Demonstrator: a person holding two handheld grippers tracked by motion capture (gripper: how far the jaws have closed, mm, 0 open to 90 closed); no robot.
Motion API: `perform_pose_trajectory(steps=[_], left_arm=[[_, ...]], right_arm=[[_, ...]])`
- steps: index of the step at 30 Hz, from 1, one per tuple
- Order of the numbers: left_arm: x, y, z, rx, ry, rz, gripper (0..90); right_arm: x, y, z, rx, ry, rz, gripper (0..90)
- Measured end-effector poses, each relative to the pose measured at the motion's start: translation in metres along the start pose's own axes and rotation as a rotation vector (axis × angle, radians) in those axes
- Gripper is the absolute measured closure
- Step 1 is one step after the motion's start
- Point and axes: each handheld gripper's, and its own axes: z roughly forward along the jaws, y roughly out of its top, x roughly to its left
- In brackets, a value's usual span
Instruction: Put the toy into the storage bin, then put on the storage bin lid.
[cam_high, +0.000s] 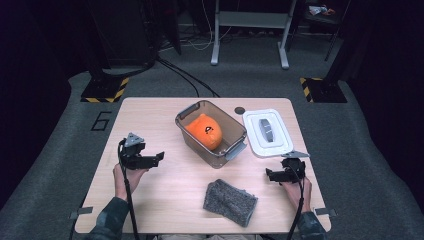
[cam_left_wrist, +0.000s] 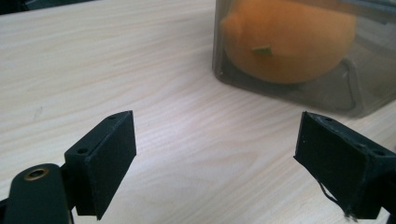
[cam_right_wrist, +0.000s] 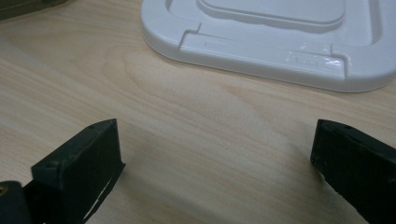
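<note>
A clear grey plastic box (cam_high: 210, 132) stands in the middle of the table with an orange plush toy (cam_high: 204, 131) inside it. Its white lid (cam_high: 267, 132) lies flat to the right of it. A grey folded cloth (cam_high: 229, 202) lies near the front edge. My left gripper (cam_high: 156, 159) hovers open over bare wood left of the box, pointing toward it; in the left gripper view the box (cam_left_wrist: 364, 88) and toy (cam_left_wrist: 289, 42) sit just ahead. My right gripper (cam_high: 271, 174) is open, low over the table below the lid (cam_right_wrist: 280, 42), nothing between its jaws.
A small dark disc (cam_high: 240, 110) lies on the table (cam_high: 150, 115) behind the lid. Bare wood stretches along the left side and between the two grippers. Beyond the table are grey carpet, cables and a metal stand.
</note>
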Motion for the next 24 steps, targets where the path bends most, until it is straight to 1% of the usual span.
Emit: perform_pose_trajectory(steps=[1, 2, 3, 4, 6, 7, 9, 11, 12, 13, 14, 15, 16, 17, 18, 19, 20, 21, 22, 23, 24], left_arm=[[0.001, -0.003, 0.001, 0.009, 0.007, 0.004, 11.9], [0.001, -0.007, 0.002, 0.009, 0.007, 0.002, 11.9], [0.003, -0.010, 0.003, 0.013, -0.004, 0.001, 11.9], [0.004, -0.015, 0.006, 0.020, -0.012, 0.002, 11.9], [0.005, -0.024, 0.010, 0.041, -0.003, 0.014, 11.9], [0.006, -0.030, 0.013, 0.056, -0.002, 0.020, 11.9], [0.009, -0.037, 0.017, 0.072, 0.002, 0.020, 11.9], [0.013, -0.044, 0.022, 0.099, -0.006, 0.001, 11.9], [0.017, -0.047, 0.025, 0.118, -0.019, -0.015, 11.9], [0.019, -0.049, 0.027, 0.118, -0.022, -0.027, 11.9], [0.022, -0.051, 0.029, 0.119, -0.024, -0.035, 11.9], [0.023, -0.053, 0.031, 0.119, -0.019, -0.040, 11.9], [0.024, -0.055, 0.032, 0.114, -0.014, -0.035, 11.9], [0.024, -0.057, 0.033, 0.114, 0.001, -0.024, 11.9], [0.023, -0.059, 0.036, 0.120, 0.013, -0.012, 11.9], [0.023, -0.061, 0.038, 0.128, 0.015, -0.006, 11.9], [0.022, -0.063, 0.039, 0.118, 0.022, 0.011, 12.0], [0.020, -0.064, 0.040, 0.116, 0.048, 0.040, 11.9], [0.019, -0.065, 0.041, 0.113, 0.060, 0.051, 12.0], [0.019, -0.065, 0.041, 0.114, 0.060, 0.059, 11.9], [0.019, -0.065, 0.041, 0.116, 0.060, 0.058, 11.9]], right_arm=[[0.001, 0.001, 0.000, 0.000, -0.003, 0.008, 1.0], [0.001, 0.002, -0.001, 0.006, -0.002, -0.004, 0.9], [0.002, 0.004, -0.003, -0.005, 0.003, 0.007, 1.0], [0.002, 0.004, -0.003, -0.005, 0.003, 0.007, 1.0], [0.003, 0.007, -0.004, -0.007, -0.001, -0.002, 1.0], [0.004, 0.008, -0.004, -0.008, 0.009, 0.001, 1.0], [0.005, 0.011, -0.005, -0.007, 0.004, -0.013, 1.0], [0.006, 0.015, -0.006, -0.013, 0.004, -0.018, 1.0], [0.006, 0.016, -0.006, -0.016, 0.003, -0.021, 1.0], [0.006, 0.018, -0.006, -0.005, 0.005, -0.028, 0.9], [0.006, 0.019, -0.006, -0.011, 0.007, -0.024, 1.0], [0.005, 0.021, -0.008, -0.007, 0.001, -0.035, 0.9], [0.005, 0.023, -0.008, -0.013, -0.001, -0.022, 0.9], [0.003, 0.025, -0.010, -0.012, -0.001, -0.026, 0.9], [0.003, 0.026, -0.010, -0.020, -0.004, -0.017, 0.9], [0.001, 0.028, -0.011, -0.021, 0.000, -0.026, 0.7], [0.001, 0.029, -0.012, -0.019, 0.001, -0.015, 0.6], [-0.001, 0.031, -0.012, -0.024, -0.005, -0.027, 0.6], [-0.001, 0.033, -0.013, -0.028, -0.004, -0.020, 0.6], [-0.002, 0.034, -0.014, -0.023, -0.001, -0.021, 0.6], [-0.002, 0.036, -0.013, -0.030, -0.002, -0.018, 0.5]])
